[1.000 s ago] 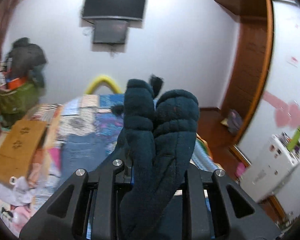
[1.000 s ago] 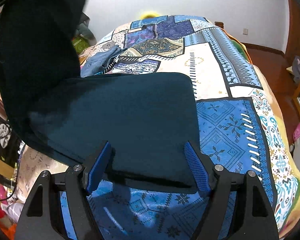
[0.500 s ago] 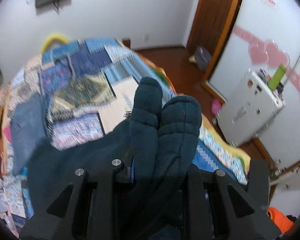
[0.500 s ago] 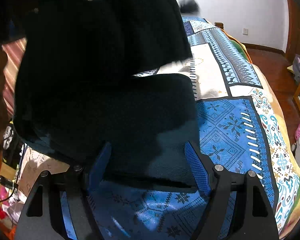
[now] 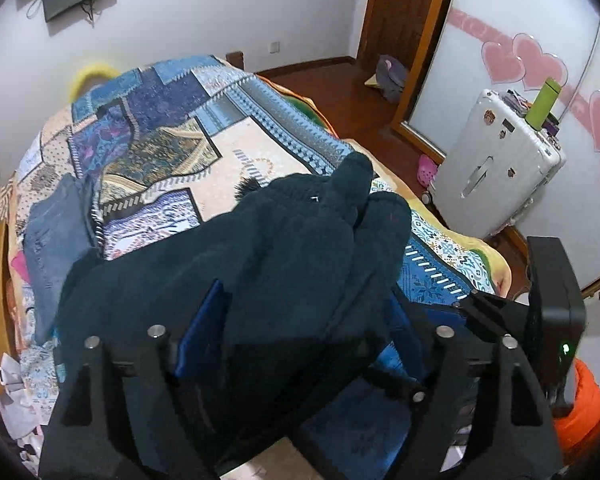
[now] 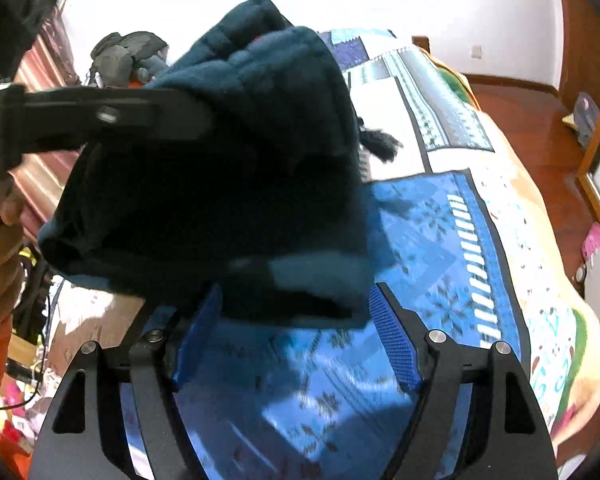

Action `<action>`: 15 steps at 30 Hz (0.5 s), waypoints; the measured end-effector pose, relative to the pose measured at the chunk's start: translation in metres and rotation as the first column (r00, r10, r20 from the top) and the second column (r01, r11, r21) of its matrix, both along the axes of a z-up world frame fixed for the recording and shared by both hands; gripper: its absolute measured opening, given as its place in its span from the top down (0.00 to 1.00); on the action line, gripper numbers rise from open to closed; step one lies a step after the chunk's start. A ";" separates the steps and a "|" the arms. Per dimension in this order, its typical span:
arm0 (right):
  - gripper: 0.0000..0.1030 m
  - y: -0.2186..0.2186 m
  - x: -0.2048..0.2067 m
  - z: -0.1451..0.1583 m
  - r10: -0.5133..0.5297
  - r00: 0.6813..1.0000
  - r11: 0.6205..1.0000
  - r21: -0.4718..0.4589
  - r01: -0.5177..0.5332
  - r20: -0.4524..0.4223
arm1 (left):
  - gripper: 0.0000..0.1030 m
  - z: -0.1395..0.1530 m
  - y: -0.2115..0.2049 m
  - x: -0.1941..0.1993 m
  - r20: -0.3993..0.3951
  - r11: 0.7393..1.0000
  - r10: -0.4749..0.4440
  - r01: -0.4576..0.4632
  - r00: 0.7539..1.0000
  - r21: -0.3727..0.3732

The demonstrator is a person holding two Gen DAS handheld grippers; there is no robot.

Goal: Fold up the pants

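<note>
My left tool (image 5: 300,320) is opening, its jaws spreading off the bunched end of the dark teal pants (image 5: 260,248); the fleece sits loose between the blue pads (image 5: 204,320), no longer pinched, so it can drop onto the layer already lying on the bed (image 5: 260,148). Judged as the release that closes a fold. My right tool (image 6: 296,340) hangs spread just at the near edge of the pants, gripping nothing, probably ready to square that edge. Quilt under it all; folded jeans (image 5: 56,232) lie apart at the far side.
</note>
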State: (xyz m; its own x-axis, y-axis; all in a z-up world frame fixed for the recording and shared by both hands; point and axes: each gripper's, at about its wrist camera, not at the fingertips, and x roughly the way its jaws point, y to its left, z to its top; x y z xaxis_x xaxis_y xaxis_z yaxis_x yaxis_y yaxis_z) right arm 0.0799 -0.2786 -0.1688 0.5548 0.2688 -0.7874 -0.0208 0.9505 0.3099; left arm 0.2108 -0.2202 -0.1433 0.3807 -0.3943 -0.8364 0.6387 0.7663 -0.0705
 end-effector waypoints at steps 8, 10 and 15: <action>0.28 -0.001 -0.011 0.007 -0.014 1.000 1.000 0.019 0.014 0.014 | 0.02 0.042 0.054 0.010 0.140 0.993 0.106 -0.097 0.984 -0.073; 0.28 0.000 -0.007 0.007 -0.015 1.000 1.000 0.026 0.014 0.012 | 0.01 0.047 0.071 0.021 0.202 0.987 0.160 -0.152 0.966 -0.057; 0.28 0.012 -0.002 0.002 0.007 1.000 0.999 0.036 -0.006 -0.009 | 0.01 0.035 0.100 0.071 0.237 0.967 0.239 -0.253 0.942 0.029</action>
